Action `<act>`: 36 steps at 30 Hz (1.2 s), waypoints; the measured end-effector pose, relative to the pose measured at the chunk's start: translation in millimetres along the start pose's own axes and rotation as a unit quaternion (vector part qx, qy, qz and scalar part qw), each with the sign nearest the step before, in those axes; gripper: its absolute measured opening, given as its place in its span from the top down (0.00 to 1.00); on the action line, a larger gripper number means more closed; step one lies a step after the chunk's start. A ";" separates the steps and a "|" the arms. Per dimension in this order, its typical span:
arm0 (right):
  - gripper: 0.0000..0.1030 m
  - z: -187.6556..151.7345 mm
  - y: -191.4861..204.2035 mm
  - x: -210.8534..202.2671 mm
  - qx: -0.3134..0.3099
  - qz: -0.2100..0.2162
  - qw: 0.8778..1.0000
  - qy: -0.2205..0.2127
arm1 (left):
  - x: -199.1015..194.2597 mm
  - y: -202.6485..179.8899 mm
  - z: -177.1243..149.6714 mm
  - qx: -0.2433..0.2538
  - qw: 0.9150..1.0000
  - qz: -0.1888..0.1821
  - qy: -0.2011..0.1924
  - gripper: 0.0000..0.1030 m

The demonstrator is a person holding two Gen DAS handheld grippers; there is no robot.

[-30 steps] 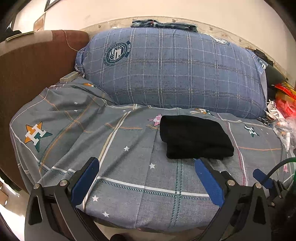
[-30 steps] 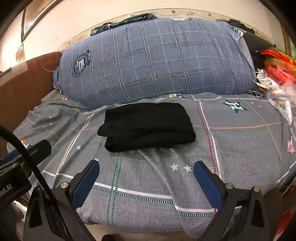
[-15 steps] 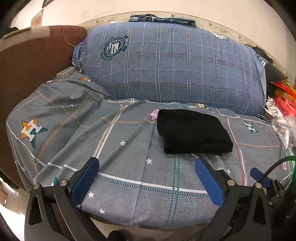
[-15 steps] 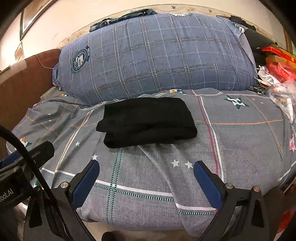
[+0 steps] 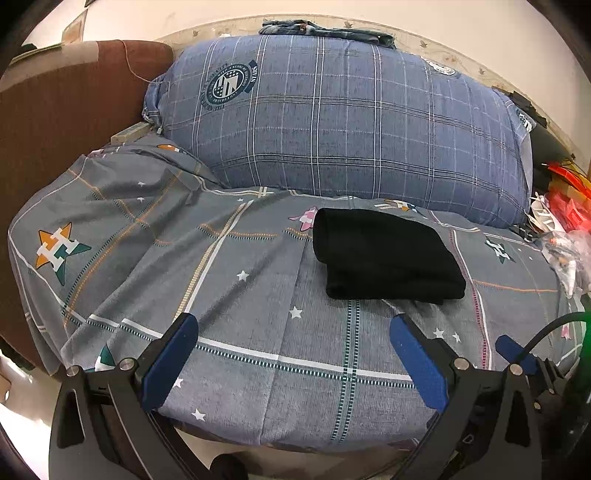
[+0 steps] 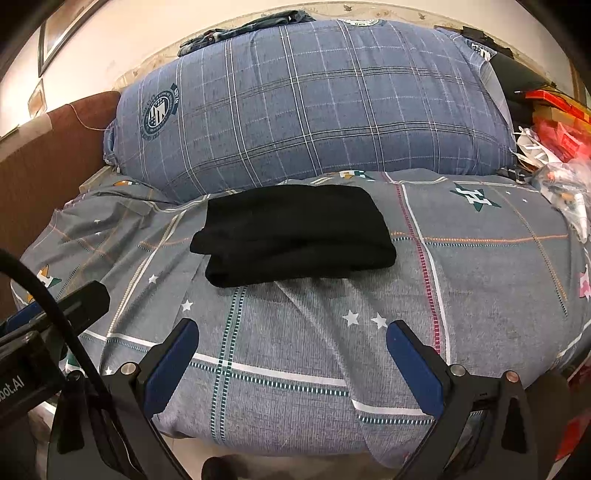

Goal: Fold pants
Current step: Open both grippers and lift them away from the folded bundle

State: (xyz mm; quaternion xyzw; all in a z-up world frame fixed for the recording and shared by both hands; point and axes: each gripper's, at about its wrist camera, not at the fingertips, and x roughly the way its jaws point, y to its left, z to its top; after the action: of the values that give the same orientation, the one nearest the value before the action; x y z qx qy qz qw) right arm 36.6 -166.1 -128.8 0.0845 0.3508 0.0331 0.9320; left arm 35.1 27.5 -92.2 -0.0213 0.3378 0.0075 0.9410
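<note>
The black pants (image 5: 384, 254) lie folded into a compact rectangle on the grey patterned bedsheet (image 5: 236, 332); they also show in the right wrist view (image 6: 295, 232). My left gripper (image 5: 293, 328) is open and empty, hovering over the bed's front edge, short of the pants and to their left. My right gripper (image 6: 291, 332) is open and empty, in front of the pants with a gap of sheet between. Part of the left gripper's body shows at the left of the right wrist view (image 6: 55, 314).
A large blue plaid pillow (image 5: 332, 129) lies behind the pants against the wall. A brown headboard (image 5: 62, 110) stands at the left. Red packages and plastic clutter (image 6: 557, 147) sit at the right edge of the bed. Folded clothing (image 5: 325, 29) rests on top of the pillow.
Both grippers have drawn back slightly from the bed and tilted a little; the folded pants have not moved. Both stay open.
</note>
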 end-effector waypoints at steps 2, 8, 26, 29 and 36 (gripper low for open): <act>0.00 -0.7 -0.3 0.9 0.000 0.000 1.000 0.002 | 0.8 0.3 -0.7 0.000 1.000 -0.001 0.002 0.00; 0.00 -2.1 -1.2 2.5 0.001 -0.001 1.000 0.005 | 4.3 -0.2 -2.2 0.000 1.000 -0.002 0.008 0.00; 0.00 -6.3 -7.0 12.3 0.008 0.002 1.000 0.025 | 14.2 0.3 -7.2 0.001 1.000 0.000 0.024 0.00; 0.00 -7.1 -8.4 14.9 0.009 0.002 1.000 0.029 | 16.8 0.2 -8.1 0.001 1.000 0.001 0.027 0.00; 0.00 -9.6 -13.0 21.2 0.014 0.003 0.999 0.039 | 23.8 -2.0 -11.4 0.004 0.999 0.002 0.037 0.00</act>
State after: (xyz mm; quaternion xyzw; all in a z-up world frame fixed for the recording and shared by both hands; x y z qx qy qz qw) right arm 46.2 -175.0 -151.9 0.0975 0.3870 0.0342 0.9163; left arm 46.3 24.9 -116.1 -0.0167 0.3724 0.0074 0.9279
